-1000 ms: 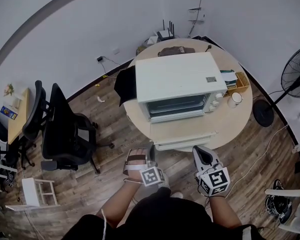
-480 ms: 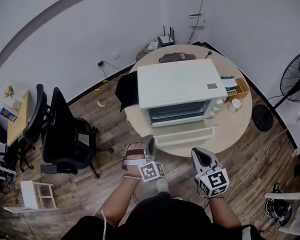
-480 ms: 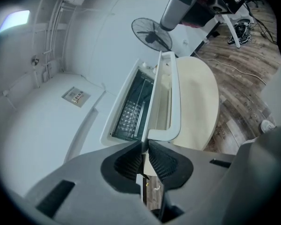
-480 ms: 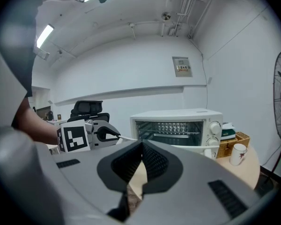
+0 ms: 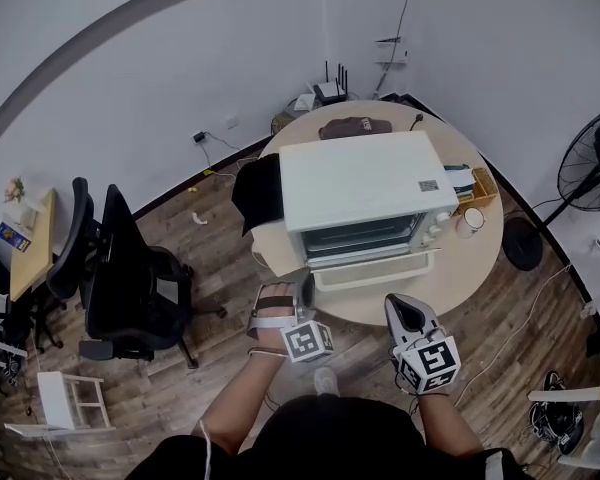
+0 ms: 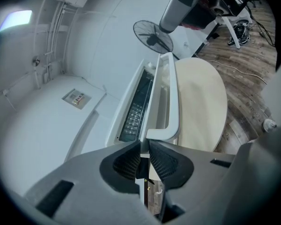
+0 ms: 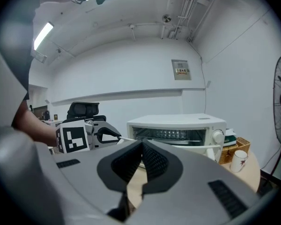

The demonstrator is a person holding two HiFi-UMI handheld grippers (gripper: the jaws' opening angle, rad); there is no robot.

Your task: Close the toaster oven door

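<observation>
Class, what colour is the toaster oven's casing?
White; the toaster oven shows best in the head view.

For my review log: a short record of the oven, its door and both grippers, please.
oven: white, on the round table
door: partly raised, not shut
left gripper: jaws have just been opening, door's left edge between them
right gripper: shut, empty, clear of the oven
</observation>
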